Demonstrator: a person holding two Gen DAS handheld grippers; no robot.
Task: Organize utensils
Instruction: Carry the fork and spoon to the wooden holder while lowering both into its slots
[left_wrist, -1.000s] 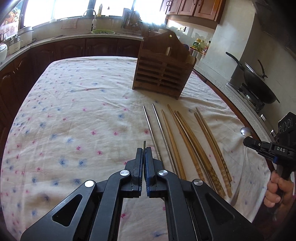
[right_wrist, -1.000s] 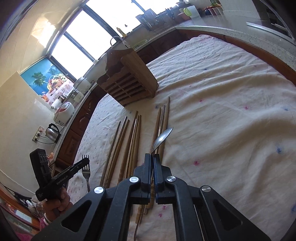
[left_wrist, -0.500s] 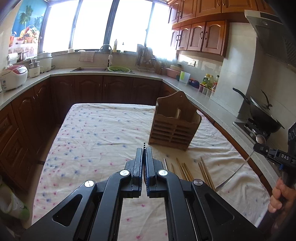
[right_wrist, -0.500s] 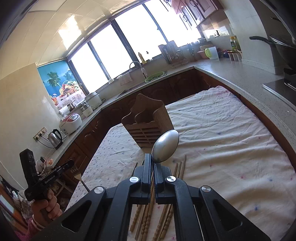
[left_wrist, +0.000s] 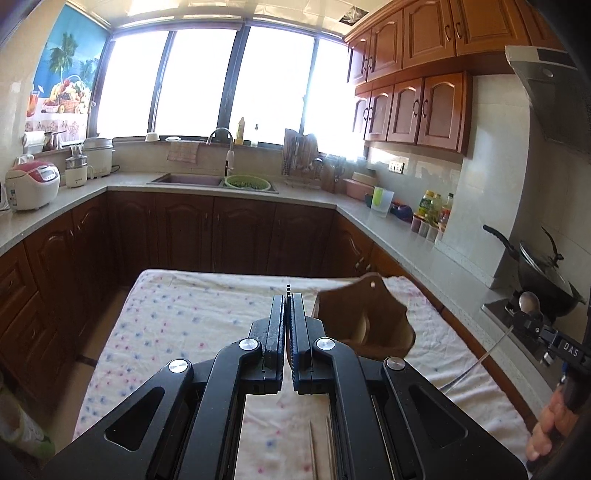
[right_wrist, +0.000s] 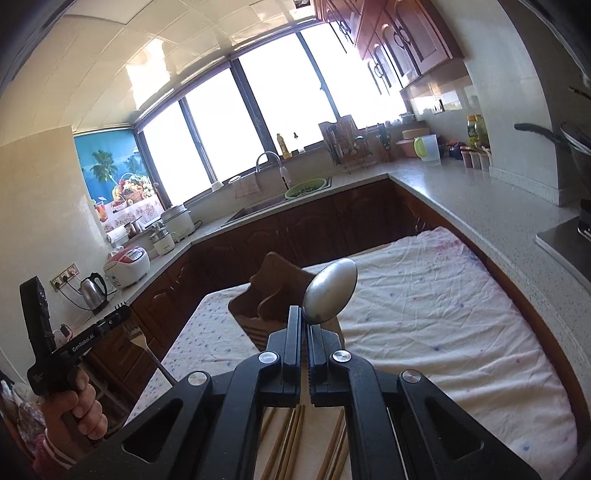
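Observation:
My left gripper is shut on a metal fork; only its tines poke out above the jaws, and it also shows in the right wrist view. My right gripper is shut on a metal spoon, bowl up; it also shows at the right of the left wrist view. Both are held above the table. The wooden utensil holder stands on the floral tablecloth ahead of both grippers, and shows in the right wrist view. Wooden chopsticks lie below the right gripper.
Metal chopsticks lie under the left gripper. Dark cabinets and a grey countertop ring the table. A wok sits on the stove at right. A sink is at the back.
Both grippers have lifted and tilted up from the table, each with its utensil. The chopsticks have dropped to the bottom of the views and the holder now sits just ahead of the fingertips.

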